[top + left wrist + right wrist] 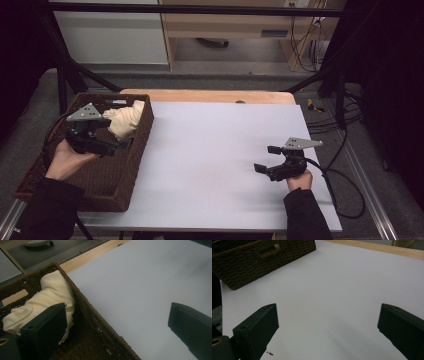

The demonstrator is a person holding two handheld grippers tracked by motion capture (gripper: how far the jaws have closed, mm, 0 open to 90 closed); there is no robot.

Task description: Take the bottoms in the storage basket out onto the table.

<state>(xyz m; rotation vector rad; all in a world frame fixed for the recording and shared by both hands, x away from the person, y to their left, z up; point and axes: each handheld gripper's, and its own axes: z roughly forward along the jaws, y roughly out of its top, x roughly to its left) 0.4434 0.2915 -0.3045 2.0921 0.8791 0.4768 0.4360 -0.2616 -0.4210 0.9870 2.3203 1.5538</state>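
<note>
Left gripper (121, 143) jaws apart, straddling wicker basket (100, 180) rim; cream cloth (125, 119) just beyond, inside. Right gripper (266, 159) open, well apart.

We see a tabletop (220, 150) covered by a plain white sheet; at the far edge a strip of light wood stays uncovered. A dark brown woven basket (135, 150) stands on the left end of the tabletop, and its left part goes over the edge of the sheet. A pale cream cloth (126, 120) lies in the basket's far corner.
</note>
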